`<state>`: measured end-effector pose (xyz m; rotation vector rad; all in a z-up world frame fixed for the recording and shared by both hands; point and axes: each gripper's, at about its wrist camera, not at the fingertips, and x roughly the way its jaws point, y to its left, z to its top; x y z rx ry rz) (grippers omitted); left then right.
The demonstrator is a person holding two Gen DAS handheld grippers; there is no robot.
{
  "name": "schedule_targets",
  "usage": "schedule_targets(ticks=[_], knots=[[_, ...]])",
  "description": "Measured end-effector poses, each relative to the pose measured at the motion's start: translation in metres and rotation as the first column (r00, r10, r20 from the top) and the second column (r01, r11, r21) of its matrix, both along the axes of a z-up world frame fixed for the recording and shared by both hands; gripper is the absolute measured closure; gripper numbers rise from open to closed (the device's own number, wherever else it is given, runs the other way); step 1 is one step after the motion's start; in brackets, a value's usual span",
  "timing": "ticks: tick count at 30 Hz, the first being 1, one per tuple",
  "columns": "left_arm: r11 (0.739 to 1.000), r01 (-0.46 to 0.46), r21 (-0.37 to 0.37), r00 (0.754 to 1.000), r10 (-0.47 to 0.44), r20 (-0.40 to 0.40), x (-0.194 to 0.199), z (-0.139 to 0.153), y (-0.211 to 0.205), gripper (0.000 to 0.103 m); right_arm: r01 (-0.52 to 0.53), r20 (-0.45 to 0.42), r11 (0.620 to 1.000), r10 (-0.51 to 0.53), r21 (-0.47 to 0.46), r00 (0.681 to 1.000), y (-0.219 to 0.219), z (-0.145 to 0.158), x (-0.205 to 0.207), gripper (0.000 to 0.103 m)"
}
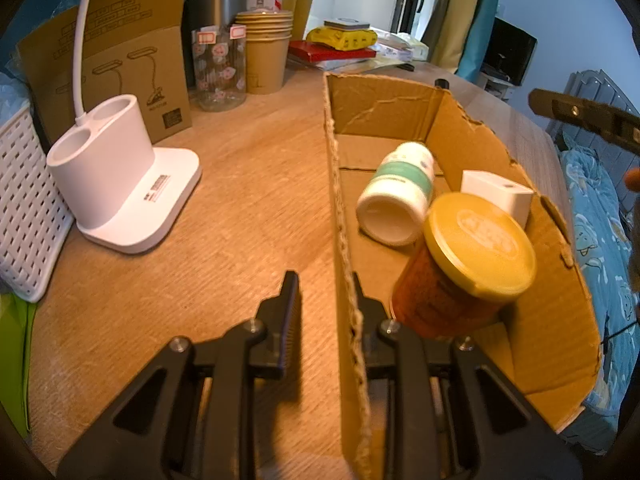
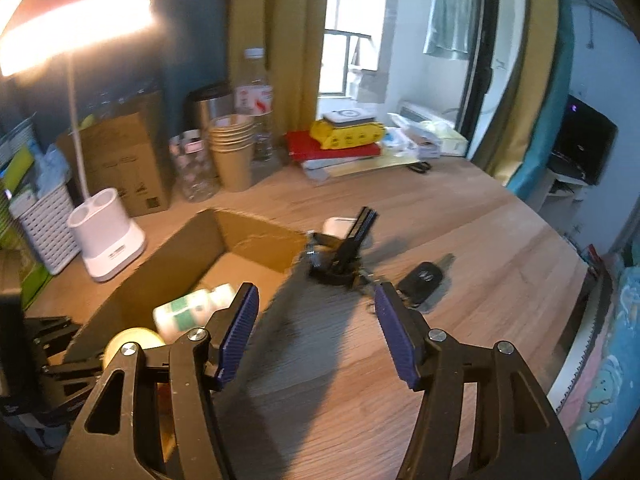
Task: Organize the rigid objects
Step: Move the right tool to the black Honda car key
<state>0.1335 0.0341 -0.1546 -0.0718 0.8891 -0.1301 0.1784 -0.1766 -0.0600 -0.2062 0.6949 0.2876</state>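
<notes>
Wooden desk (image 2: 460,216): left tongs (image 1: 326,300) pinch box wall (image 1: 344,220); right tongs (image 2: 316,312) spread, only they showing car key (image 2: 422,278).

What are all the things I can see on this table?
table: 1, light wood, under everything
cardboard box: 1, brown, open, on the table
white bottle: 1, white with a green label, lying in the box
orange jar: 1, yellow lid, tilted in the box
white cube: 1, in the box behind the jar
car key: 1, black, on the table outside the box
desk lamp: 1, white, beside the box
paper cups: one stack, brown, at the back
basket: 1, white, beside the lamp
left gripper: black, jaws shut on the box wall
right gripper: black, blue pads, jaws open, empty
</notes>
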Motion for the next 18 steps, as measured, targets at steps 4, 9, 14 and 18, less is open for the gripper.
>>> schedule_targets(ticks=[4,9,14,18], knots=[[1.000,0.000,0.000,1.000,0.000,0.000,0.000,0.000,0.000,0.079,0.045,0.006,0.999,-0.045,-0.004,0.999,-0.017,-0.001,0.014,0.039],[1.000,0.000,0.000,1.000,0.000,0.000,0.000,0.000,0.000,0.079,0.105,-0.006,0.994,-0.106,-0.013,0.994,-0.041,-0.011,0.036,0.039],[1.000,0.001,-0.005,1.000,-0.001,-0.002,0.000,0.000,0.000,0.079,0.152,-0.039,0.988,-0.152,-0.010,0.988,-0.058,-0.026,0.060,0.039],[1.000,0.001,-0.005,1.000,-0.001,-0.002,0.000,0.000,0.000,0.079,0.186,-0.070,0.983,-0.186,-0.011,0.980,-0.070,-0.042,0.083,0.039]])
